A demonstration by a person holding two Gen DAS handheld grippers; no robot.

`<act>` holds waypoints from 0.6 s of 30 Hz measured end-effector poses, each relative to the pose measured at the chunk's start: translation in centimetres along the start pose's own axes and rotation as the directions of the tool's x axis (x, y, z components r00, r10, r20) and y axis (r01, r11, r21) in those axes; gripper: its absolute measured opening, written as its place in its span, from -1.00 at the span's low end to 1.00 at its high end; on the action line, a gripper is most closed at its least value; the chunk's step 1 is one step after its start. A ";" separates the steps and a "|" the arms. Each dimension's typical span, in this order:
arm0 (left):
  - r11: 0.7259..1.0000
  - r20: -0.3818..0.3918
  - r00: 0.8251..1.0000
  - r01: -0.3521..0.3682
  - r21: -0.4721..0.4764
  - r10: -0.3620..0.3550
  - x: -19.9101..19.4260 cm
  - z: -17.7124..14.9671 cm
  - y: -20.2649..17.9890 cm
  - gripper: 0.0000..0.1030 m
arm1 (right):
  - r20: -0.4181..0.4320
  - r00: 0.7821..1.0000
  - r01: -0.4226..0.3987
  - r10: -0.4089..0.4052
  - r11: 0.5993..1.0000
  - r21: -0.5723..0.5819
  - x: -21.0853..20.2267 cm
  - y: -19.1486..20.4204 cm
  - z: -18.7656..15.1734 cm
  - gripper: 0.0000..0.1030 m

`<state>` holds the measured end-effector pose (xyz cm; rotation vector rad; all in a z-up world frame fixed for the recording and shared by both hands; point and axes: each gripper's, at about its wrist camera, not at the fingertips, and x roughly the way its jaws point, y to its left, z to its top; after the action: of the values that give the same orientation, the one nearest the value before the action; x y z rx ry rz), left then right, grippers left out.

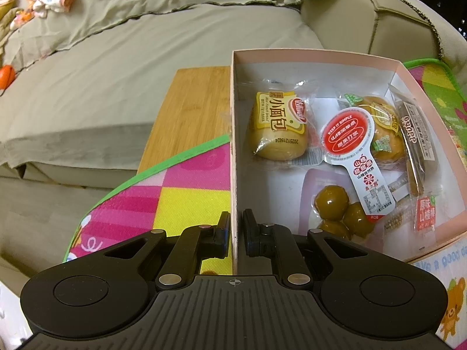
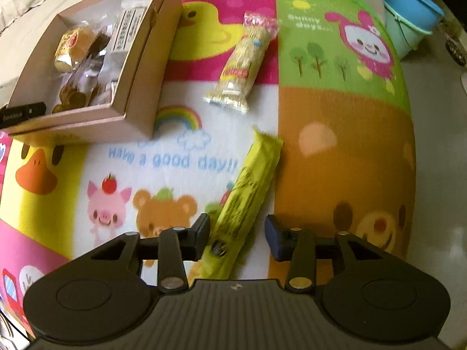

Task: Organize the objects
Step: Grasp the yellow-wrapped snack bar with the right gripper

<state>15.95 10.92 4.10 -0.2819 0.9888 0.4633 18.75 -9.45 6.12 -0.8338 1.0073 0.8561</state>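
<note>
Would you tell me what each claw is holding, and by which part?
Left claw clamps the pink box by its near side wall. Right claw straddles the yellow-green packet, not gripping.

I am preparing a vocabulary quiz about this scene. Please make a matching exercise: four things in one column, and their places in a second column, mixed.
1. small bread
2. yellow-green bar
3. blue bucket
4. left gripper

A. beyond the edge of the mat
B. shut on the wall of the pink box
C. inside the pink box
D. between the fingers of the right gripper

Pairs: 1-C, 2-D, 3-A, 4-B
</note>
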 end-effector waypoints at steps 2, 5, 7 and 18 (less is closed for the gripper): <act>1.000 0.001 1.000 0.011 -0.002 -0.011 0.0 -0.1 0.2 -0.75 | -0.002 1.000 0.004 -0.004 1.000 0.000 -0.5 0.6 -0.4 -0.58; 1.000 -0.002 1.000 0.022 0.000 -0.022 0.0 0.0 0.5 -0.75 | -0.008 1.000 0.009 -0.009 1.000 0.011 -1.7 1.5 -1.1 -0.60; 1.000 -0.005 1.000 0.024 0.004 -0.024 0.1 0.2 0.4 -0.75 | -0.004 1.000 0.007 -0.007 1.000 0.009 -3.1 2.3 -1.6 -0.61; 0.999 -0.009 0.999 0.041 0.003 -0.041 0.2 0.3 0.7 -0.78 | 0.092 0.995 -0.026 0.032 0.997 -0.067 -12.3 7.9 0.8 -0.61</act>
<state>15.95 11.69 4.09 -0.3016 0.9902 0.4233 8.40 -7.97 16.35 -0.8295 0.9157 0.9485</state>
